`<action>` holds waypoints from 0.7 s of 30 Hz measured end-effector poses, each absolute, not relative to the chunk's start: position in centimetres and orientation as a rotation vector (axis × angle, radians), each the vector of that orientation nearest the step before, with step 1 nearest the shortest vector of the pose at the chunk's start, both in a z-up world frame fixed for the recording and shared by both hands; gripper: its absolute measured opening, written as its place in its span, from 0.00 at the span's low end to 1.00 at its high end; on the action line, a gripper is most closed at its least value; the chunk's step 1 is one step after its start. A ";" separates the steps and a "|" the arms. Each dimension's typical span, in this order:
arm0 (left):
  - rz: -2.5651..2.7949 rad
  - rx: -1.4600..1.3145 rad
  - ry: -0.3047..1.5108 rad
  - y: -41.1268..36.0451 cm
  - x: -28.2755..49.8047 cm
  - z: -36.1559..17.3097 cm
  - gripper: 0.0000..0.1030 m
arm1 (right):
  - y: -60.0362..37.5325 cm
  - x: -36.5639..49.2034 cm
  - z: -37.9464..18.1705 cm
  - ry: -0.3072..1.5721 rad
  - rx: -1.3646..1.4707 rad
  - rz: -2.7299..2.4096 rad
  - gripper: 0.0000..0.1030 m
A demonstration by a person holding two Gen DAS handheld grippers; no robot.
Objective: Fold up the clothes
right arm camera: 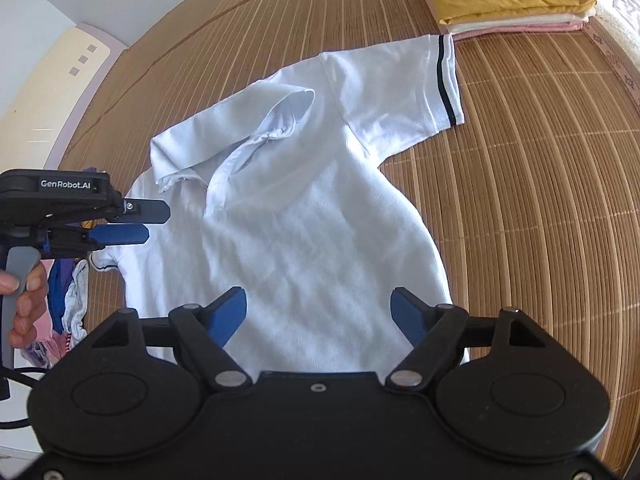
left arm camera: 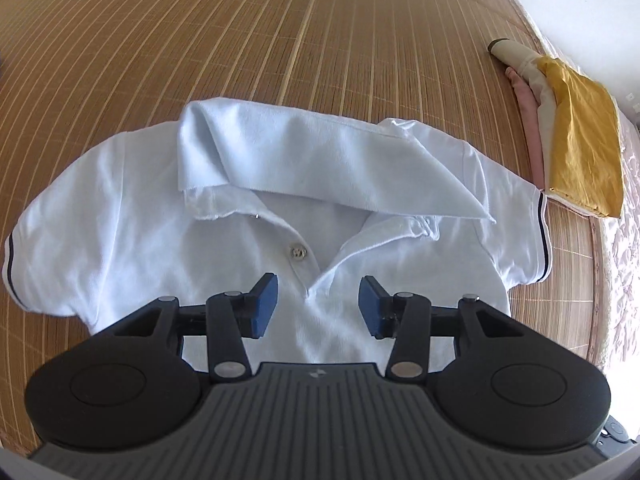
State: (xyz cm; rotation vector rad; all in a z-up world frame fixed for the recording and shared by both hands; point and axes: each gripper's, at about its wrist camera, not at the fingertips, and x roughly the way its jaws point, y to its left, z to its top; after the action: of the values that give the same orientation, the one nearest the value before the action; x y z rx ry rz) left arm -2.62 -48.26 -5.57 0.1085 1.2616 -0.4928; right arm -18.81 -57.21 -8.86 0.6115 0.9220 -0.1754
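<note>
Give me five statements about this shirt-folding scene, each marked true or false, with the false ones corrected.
1. The white polo shirt lies front up on the bamboo mat. True.
2. The right gripper is clamped on the shirt's hem. False: its jaws stand open, with nothing pinched.
3. A yellow garment tops the folded stack. True.
4. The shirt's sleeves carry red stripes. False: the stripes on the sleeve are dark.
5. The left gripper holds the collar. False: its jaws are open and hold nothing.
</note>
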 end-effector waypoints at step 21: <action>-0.747 0.015 1.123 -50.7 10.0 -6.0 0.55 | -54.6 -10.0 -7.5 0.869 0.318 -0.032 0.78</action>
State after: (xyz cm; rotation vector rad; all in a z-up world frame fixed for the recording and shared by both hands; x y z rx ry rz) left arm 10.00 -50.74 -5.95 0.0154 1.1228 -0.7473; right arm -10.01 -54.64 -7.52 0.3180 0.8690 -0.0317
